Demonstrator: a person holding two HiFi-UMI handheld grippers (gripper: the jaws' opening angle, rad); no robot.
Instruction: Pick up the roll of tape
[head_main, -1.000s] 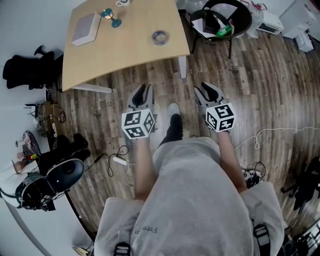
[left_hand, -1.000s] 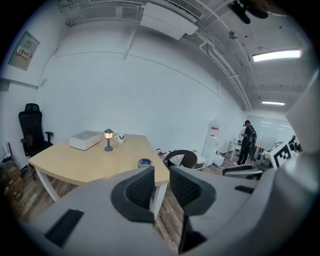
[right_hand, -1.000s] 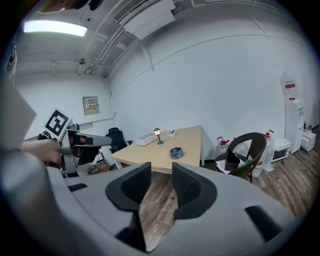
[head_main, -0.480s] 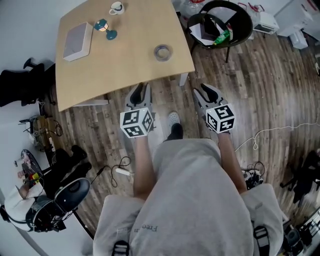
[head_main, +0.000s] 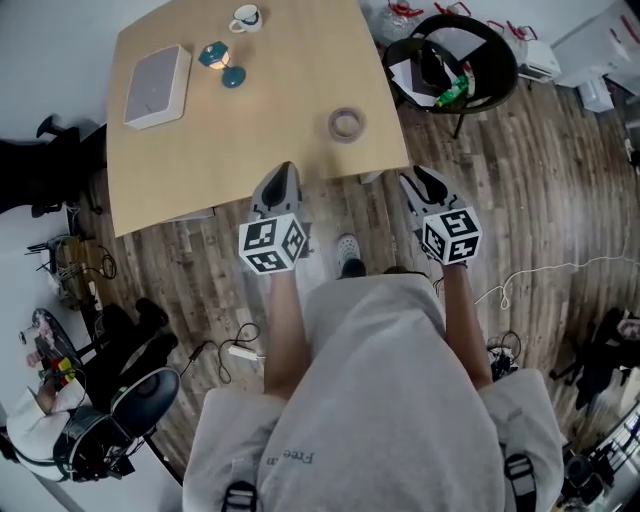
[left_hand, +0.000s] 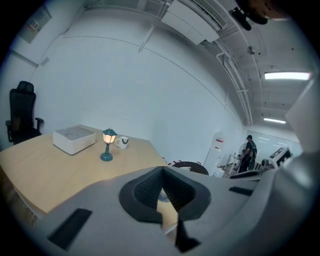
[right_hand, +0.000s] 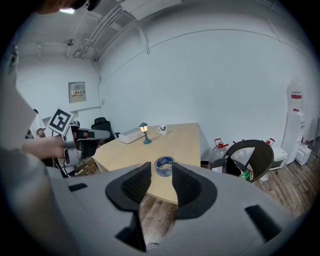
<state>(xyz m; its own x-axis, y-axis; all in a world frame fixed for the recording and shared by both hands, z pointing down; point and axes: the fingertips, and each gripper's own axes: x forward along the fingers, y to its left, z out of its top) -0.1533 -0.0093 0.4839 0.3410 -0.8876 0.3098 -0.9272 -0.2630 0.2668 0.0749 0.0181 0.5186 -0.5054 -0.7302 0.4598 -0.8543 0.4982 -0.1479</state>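
**Right gripper open and lined up on the tape, with a reach left to make**

I'm standing at the near edge of the desk (head_main: 280, 110), both grippers out in front of me. The roll of tape (head_main: 347, 124) lies flat on the wood with its hole facing up, close to the near right corner. It sits alone there, well apart from the white box (head_main: 157, 73), the little lamp (head_main: 222, 62) and the mug (head_main: 245, 18) at the far left.

My right gripper (head_main: 430, 188) has its jaws wide apart and holds nothing. I take that as readiness: it's the closer one, and it points slightly down, straight at the roll. In the right gripper view the tape sits framed in the gap between the two pads, but it is beyond them, out on the desk, not between them. From the head view this gripper hangs over the floor just off the desk's edge, and the tape lies ahead of it and a little to its left.

My left gripper (head_main: 279, 185) has its tips together with nothing held. It sits at the desk's near edge, to the left of the roll, and I'd say it's just keeping clear.

Since the roll lies flat, I judge the pick calls for going forward and down, one pad inside the hole and one outside, or both across the rim.
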